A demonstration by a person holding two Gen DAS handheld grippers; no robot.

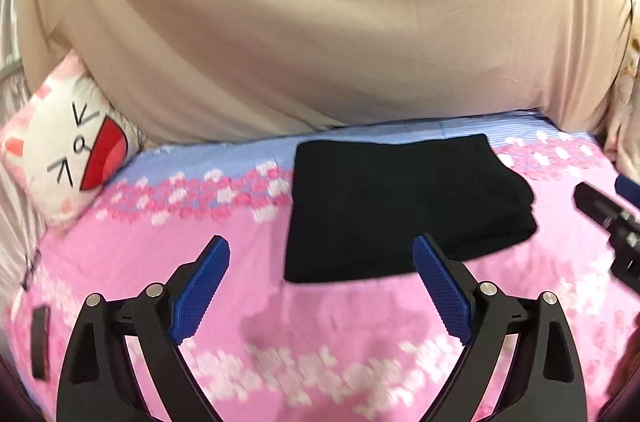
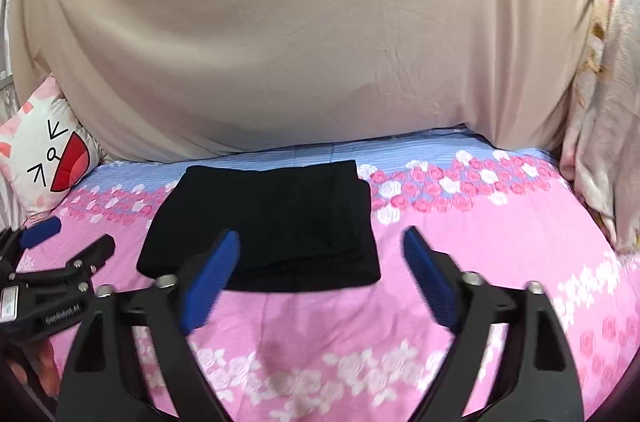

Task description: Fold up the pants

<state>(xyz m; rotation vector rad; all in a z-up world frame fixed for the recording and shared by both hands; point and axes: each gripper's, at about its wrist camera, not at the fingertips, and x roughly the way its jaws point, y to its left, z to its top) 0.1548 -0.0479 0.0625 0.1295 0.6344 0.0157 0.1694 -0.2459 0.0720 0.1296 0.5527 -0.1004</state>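
Observation:
The black pants (image 1: pixel 404 206) lie folded into a compact, roughly square stack on the pink flowered bedsheet (image 1: pixel 304 326); they also show in the right wrist view (image 2: pixel 272 222). My left gripper (image 1: pixel 320 250) is open and empty, above the sheet just in front of the stack's near left corner. My right gripper (image 2: pixel 320 242) is open and empty, in front of the stack's near right edge. The right gripper shows at the right edge of the left wrist view (image 1: pixel 612 218), and the left gripper shows at the left edge of the right wrist view (image 2: pixel 68 242).
A large beige cover (image 1: pixel 304 22) hangs behind the bed. A white cartoon-face pillow (image 1: pixel 68 158) lies at the back left. A pale flowered quilt (image 2: pixel 600 142) is bunched at the right. A small black object (image 1: pixel 40 342) lies on the sheet at the near left.

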